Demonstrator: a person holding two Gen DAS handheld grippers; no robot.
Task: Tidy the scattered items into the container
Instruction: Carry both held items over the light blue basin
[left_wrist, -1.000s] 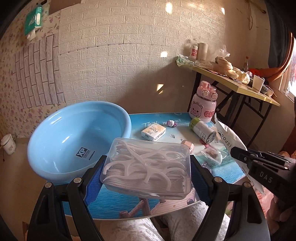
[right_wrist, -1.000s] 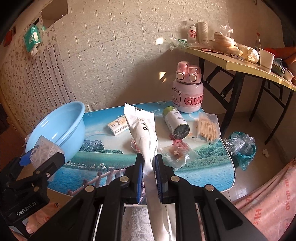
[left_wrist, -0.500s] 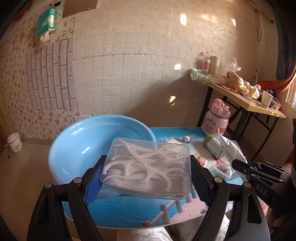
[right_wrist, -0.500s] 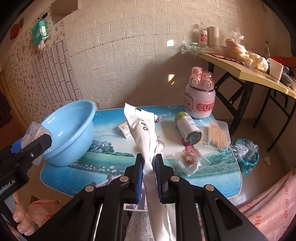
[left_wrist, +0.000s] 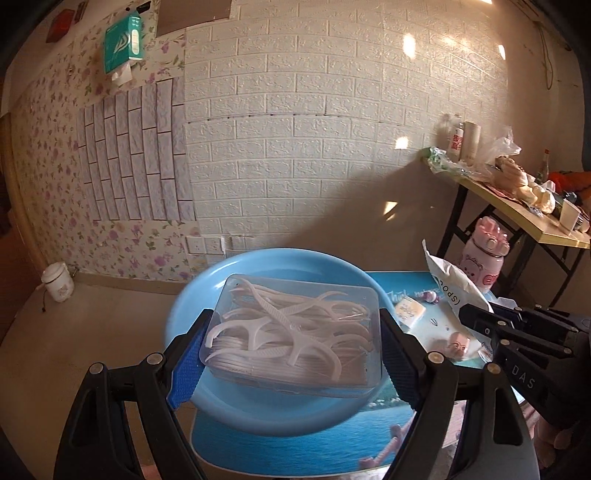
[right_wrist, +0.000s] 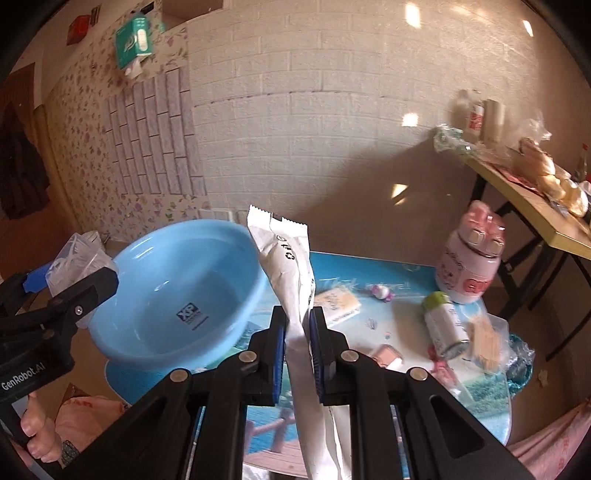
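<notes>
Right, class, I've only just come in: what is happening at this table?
A person is tidying with a gripper in each hand. The left gripper holds a clear floss-pick box in front of the blue basin. The right gripper is shut on a white packet. The basin looks empty; a pink bottle and small items are on the table.

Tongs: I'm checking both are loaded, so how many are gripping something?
2. Left tongs clamp the clear floss-pick box over the blue basin; right tongs pinch the white packet upright beside the basin.
</notes>
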